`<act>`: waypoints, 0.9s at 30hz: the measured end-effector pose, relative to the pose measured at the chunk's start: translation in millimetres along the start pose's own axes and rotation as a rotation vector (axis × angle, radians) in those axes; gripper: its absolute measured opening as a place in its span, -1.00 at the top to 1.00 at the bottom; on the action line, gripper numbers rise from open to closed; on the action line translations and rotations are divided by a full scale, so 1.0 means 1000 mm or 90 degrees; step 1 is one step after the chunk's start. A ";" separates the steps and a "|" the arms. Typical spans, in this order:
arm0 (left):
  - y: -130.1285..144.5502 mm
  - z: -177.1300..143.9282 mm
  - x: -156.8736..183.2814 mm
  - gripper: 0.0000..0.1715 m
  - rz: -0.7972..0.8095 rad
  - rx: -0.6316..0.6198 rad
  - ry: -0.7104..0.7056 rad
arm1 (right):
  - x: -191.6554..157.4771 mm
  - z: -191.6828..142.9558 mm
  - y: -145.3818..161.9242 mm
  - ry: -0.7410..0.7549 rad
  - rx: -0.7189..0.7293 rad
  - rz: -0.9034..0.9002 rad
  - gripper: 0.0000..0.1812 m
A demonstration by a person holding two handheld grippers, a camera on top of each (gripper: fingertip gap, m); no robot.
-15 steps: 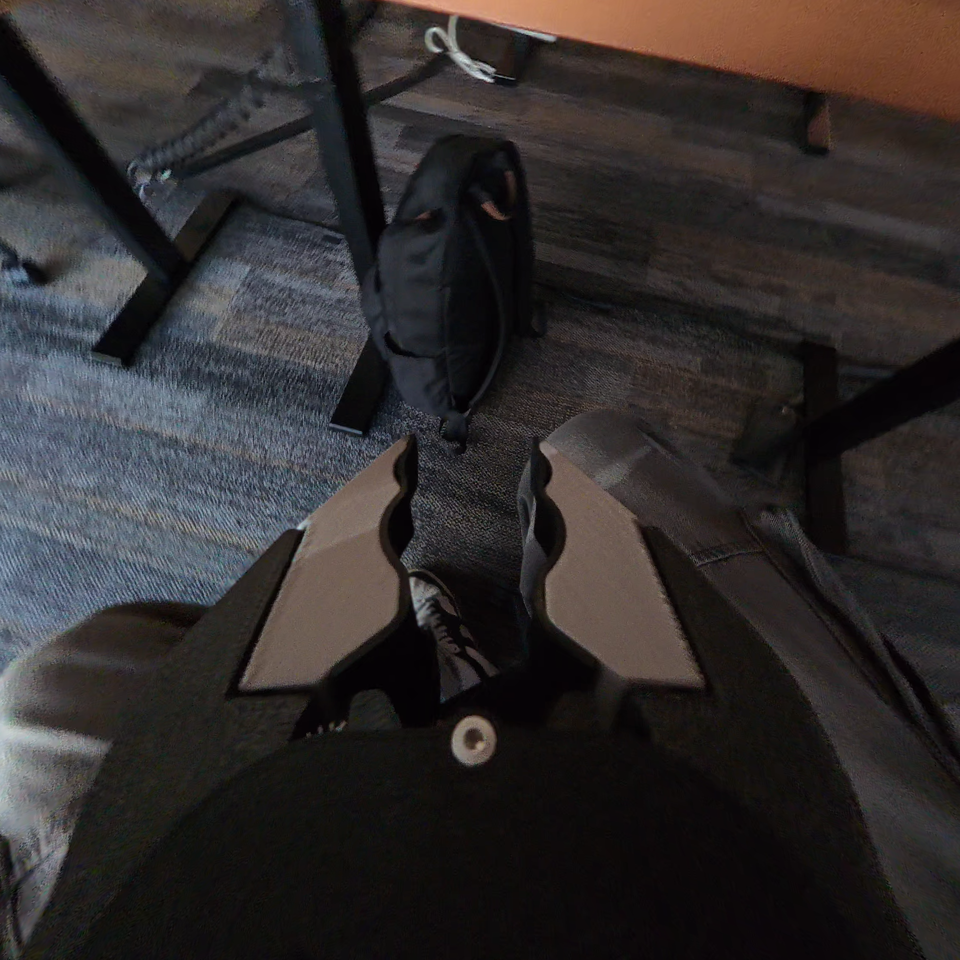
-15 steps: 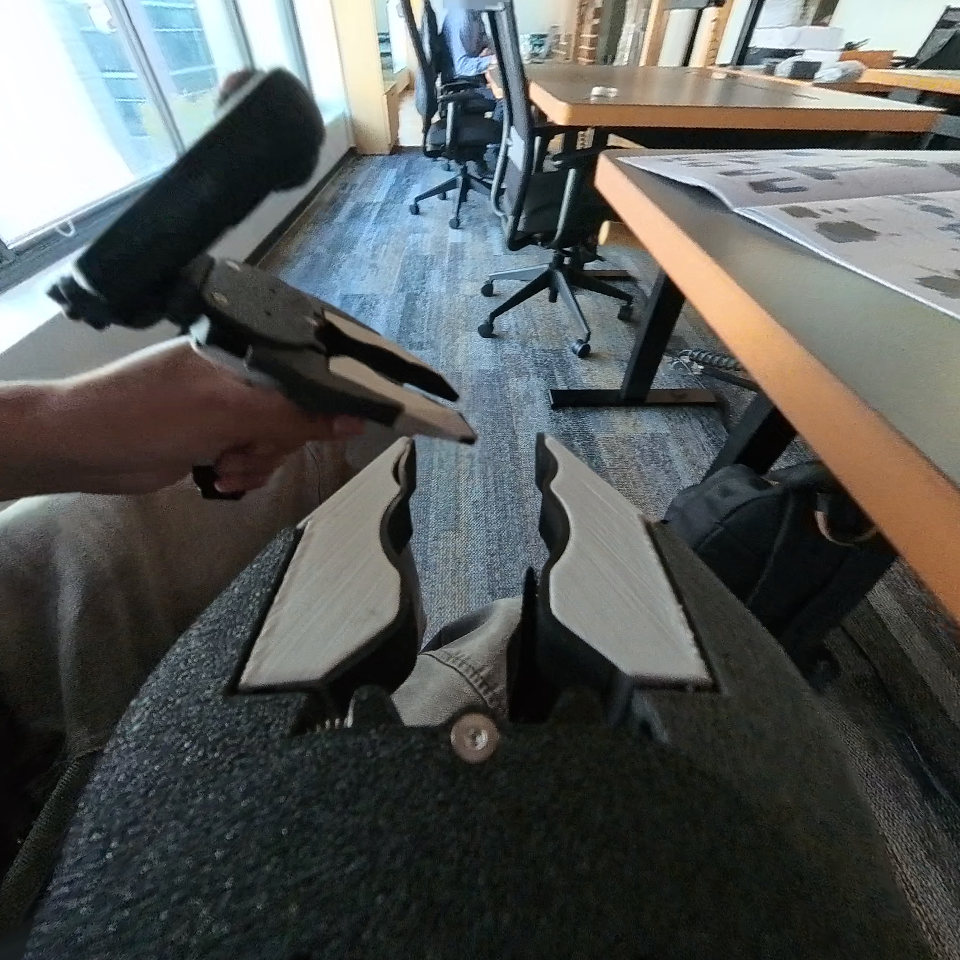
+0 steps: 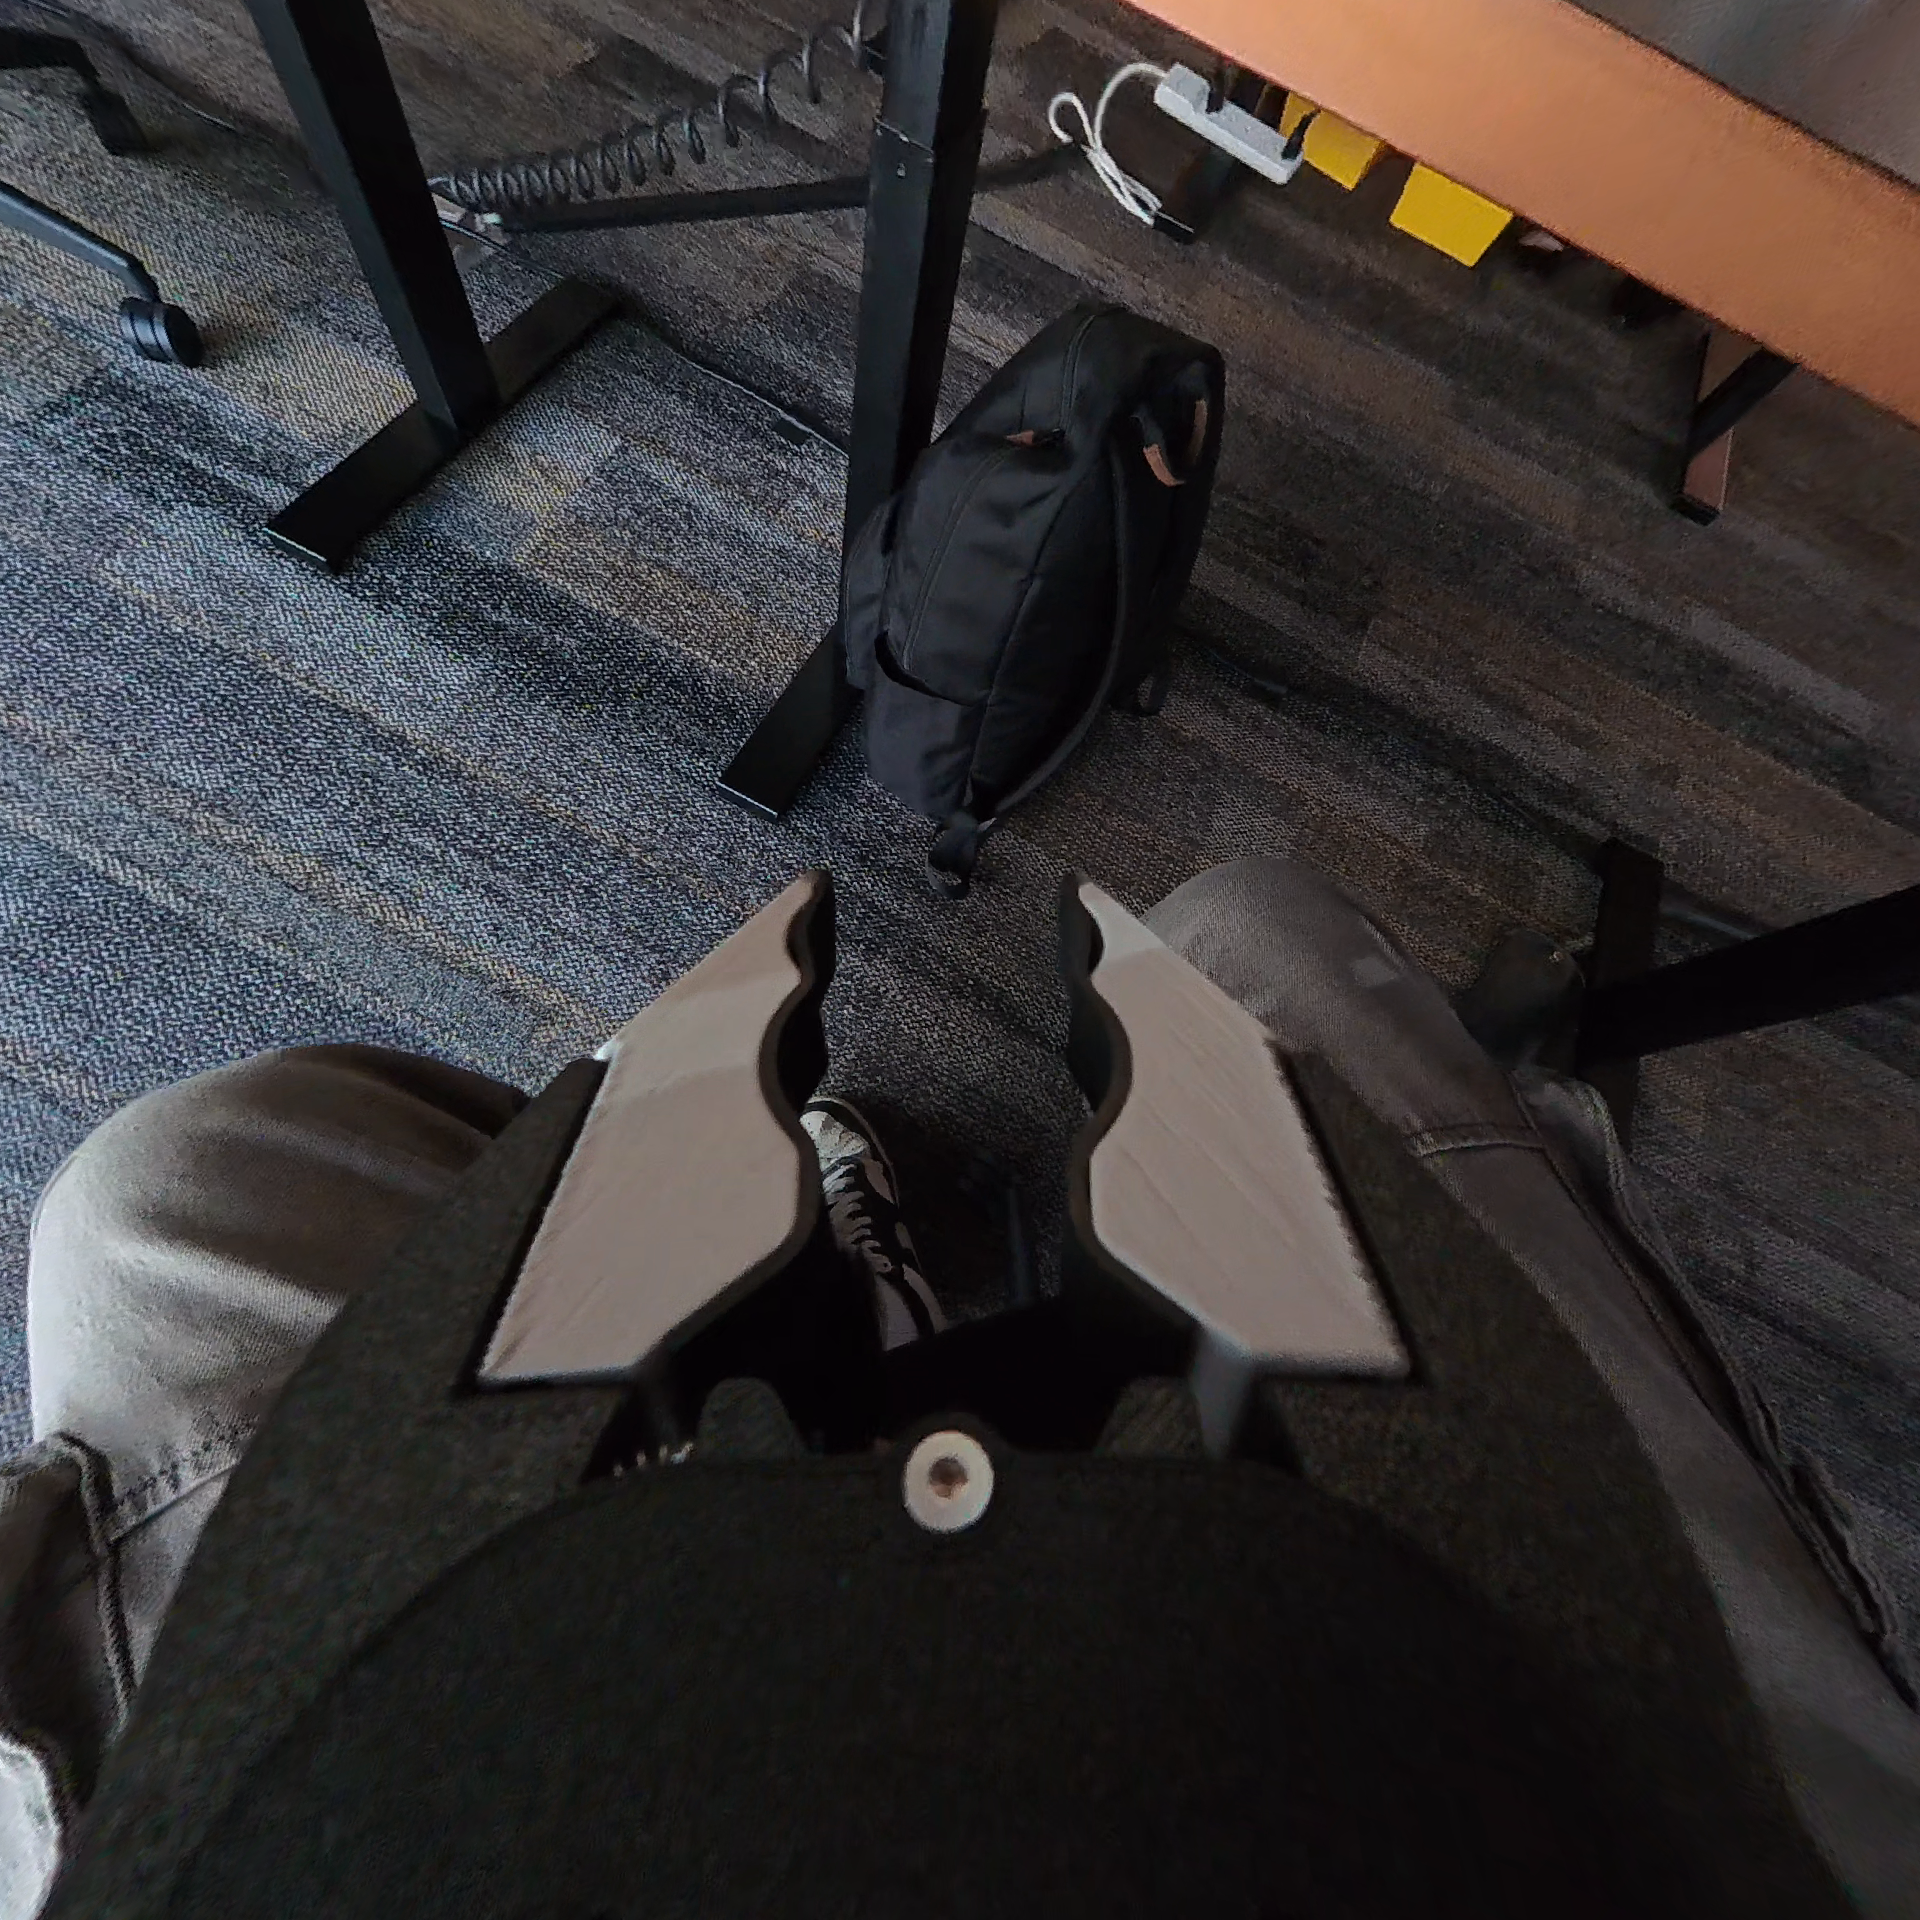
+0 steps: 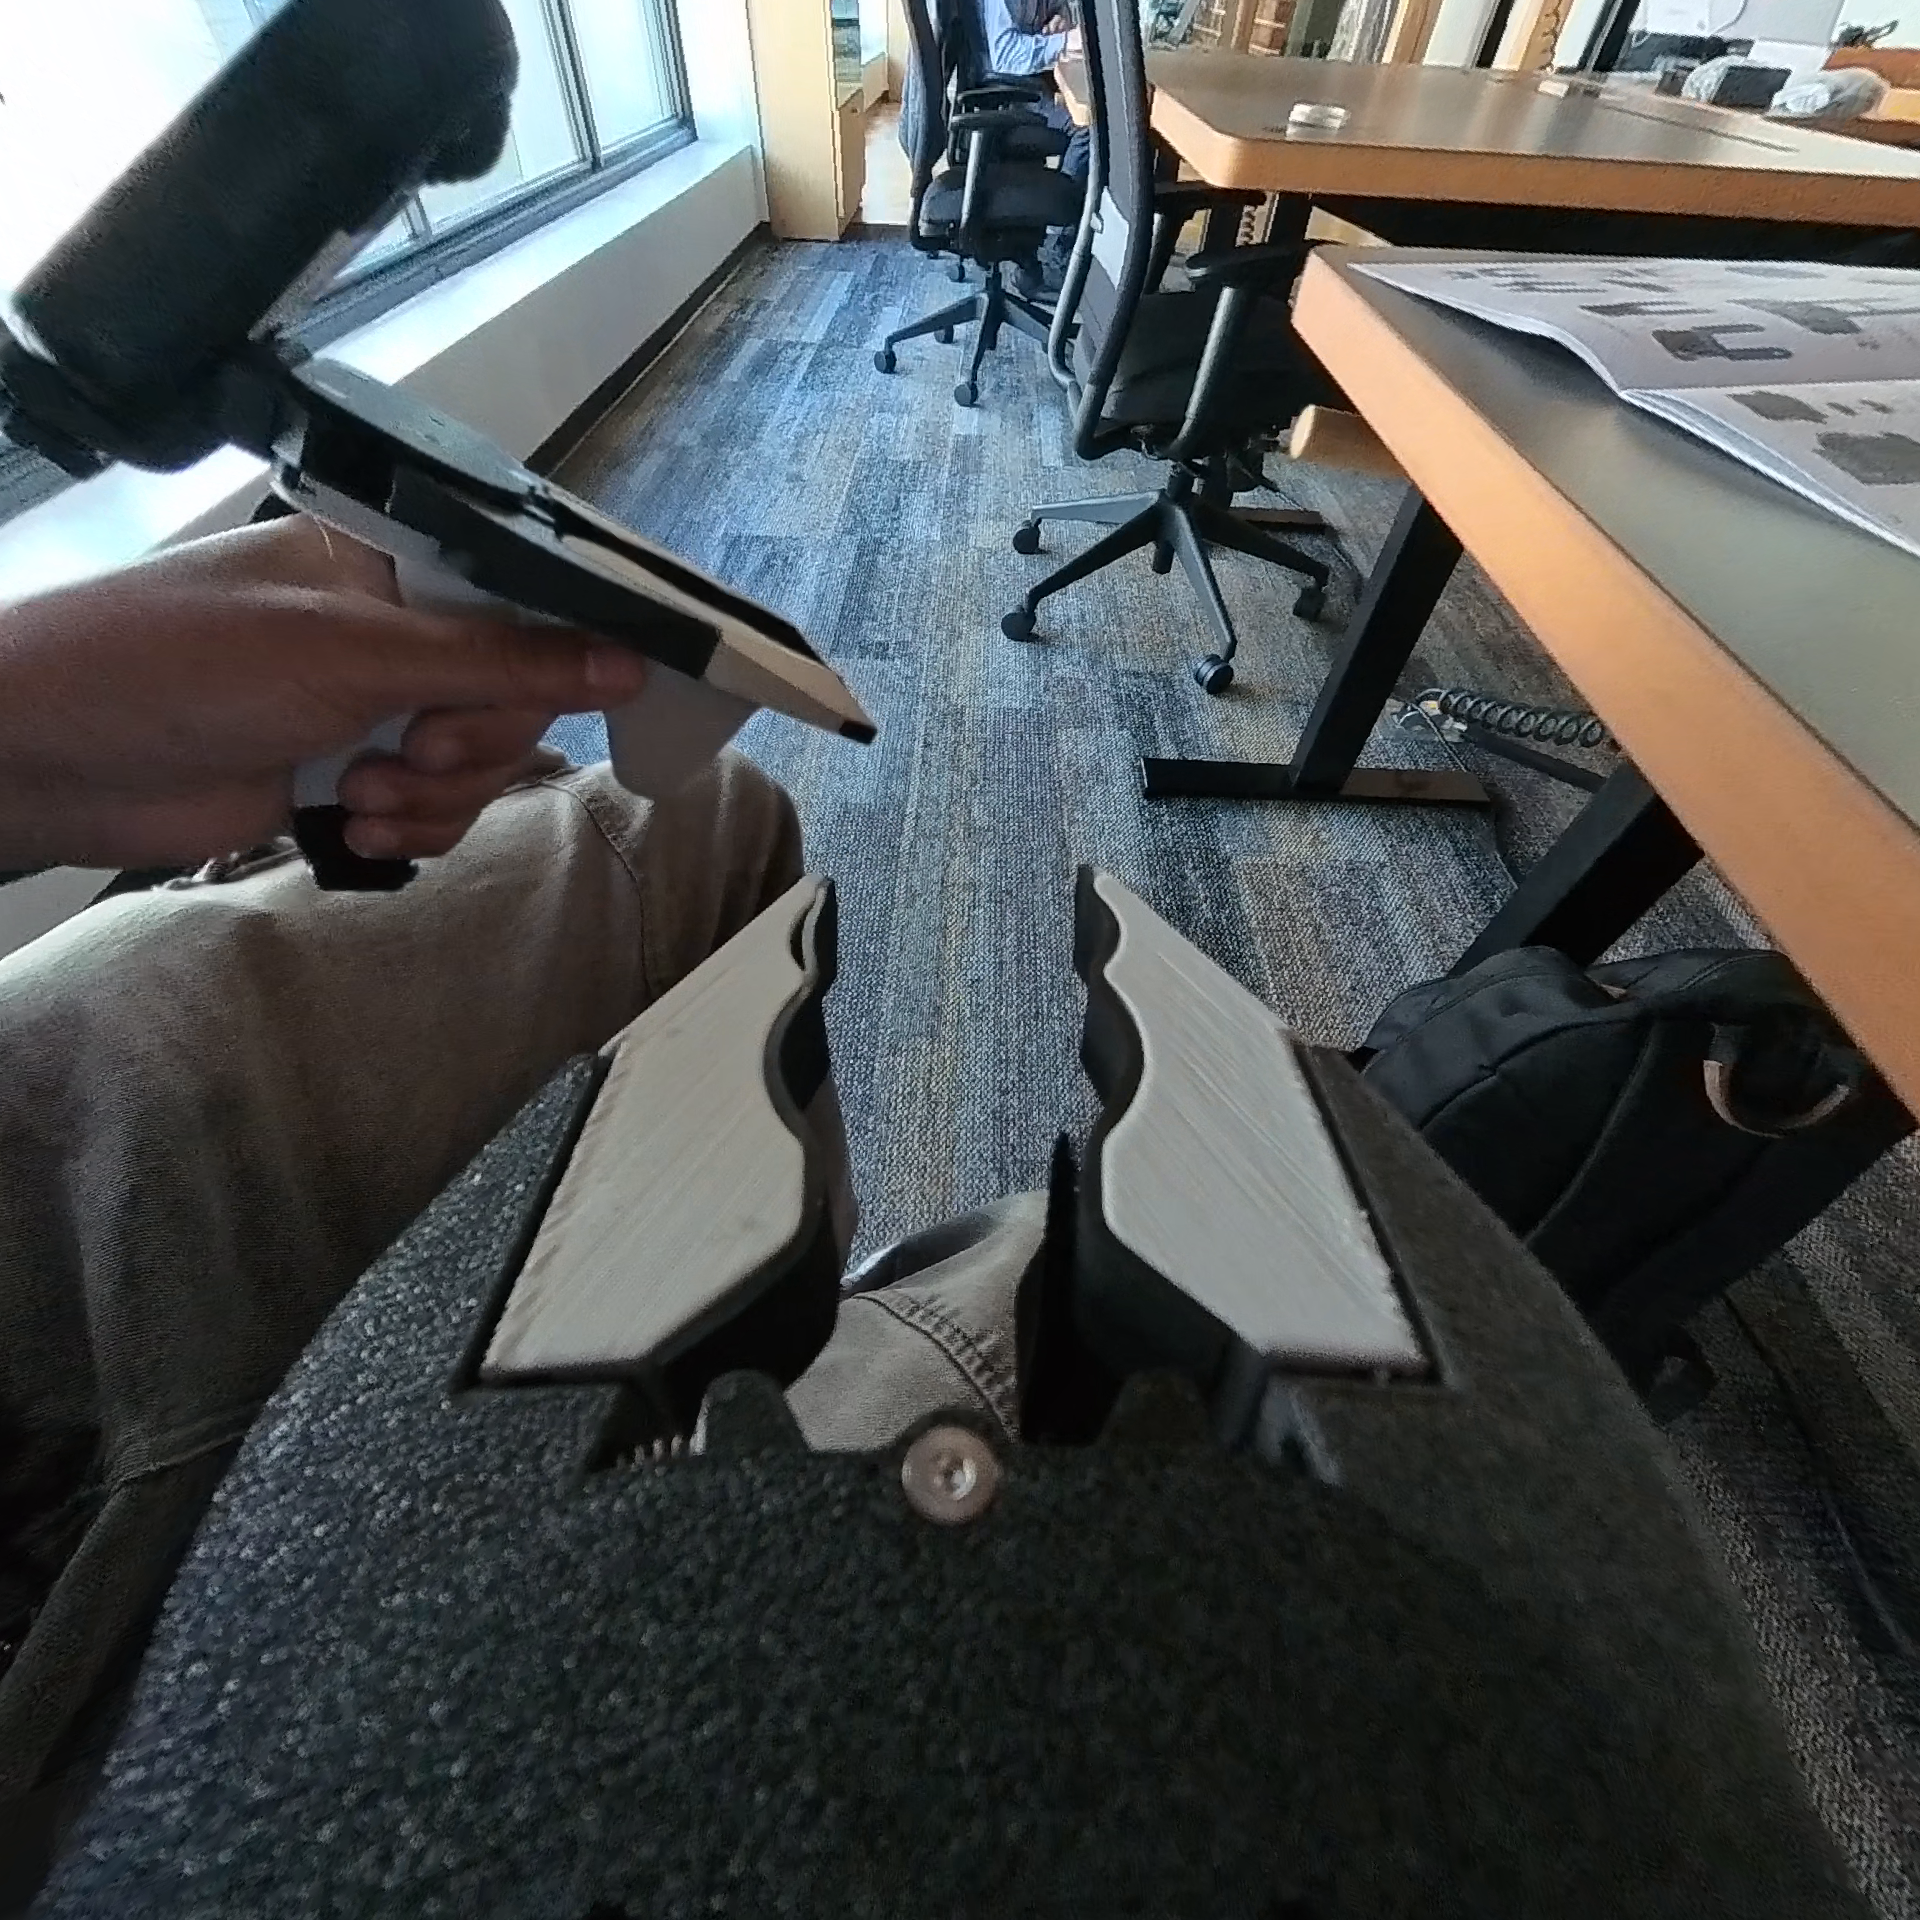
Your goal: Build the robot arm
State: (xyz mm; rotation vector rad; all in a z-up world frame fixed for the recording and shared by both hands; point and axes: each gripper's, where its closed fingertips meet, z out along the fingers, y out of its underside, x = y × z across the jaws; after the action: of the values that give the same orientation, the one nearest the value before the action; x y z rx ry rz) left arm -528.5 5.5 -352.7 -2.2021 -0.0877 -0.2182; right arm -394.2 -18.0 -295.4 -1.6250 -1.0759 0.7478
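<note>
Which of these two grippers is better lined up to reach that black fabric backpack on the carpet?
Probably left: the left gripper, jaws open, points at the black fabric backpack; the right gripper aims past it.

Carpet [image 3: 312,727]: mottled grey-blue, tan flecks, in strips. Backpack [image 3: 1018,561]: black, tan leather tabs. Table [image 4: 1621,582] edge: orange-tan; top grey; legs black. Trousers [image 4: 260,1091]: olive-khaki. Sneaker [image 3: 862,1184]: black and white. Left tongs [image 3: 945,904] and right tongs [image 4: 951,899]: pale grey fingers, speckled black body. Boxes [image 3: 1444,213] under table: yellow. Power strip [image 3: 1231,135]: white.
</note>
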 end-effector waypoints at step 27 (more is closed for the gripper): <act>0.104 -0.060 -0.202 0.43 -0.176 -0.047 -0.019 | -0.027 -0.438 0.224 0.681 -0.249 0.337 0.41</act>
State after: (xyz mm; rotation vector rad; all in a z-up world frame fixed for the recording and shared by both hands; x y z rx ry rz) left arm -719.8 -102.0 -437.9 -2.2631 -0.4081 -0.3462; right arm 38.1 -240.1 -377.6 -2.2498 0.0028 -0.1081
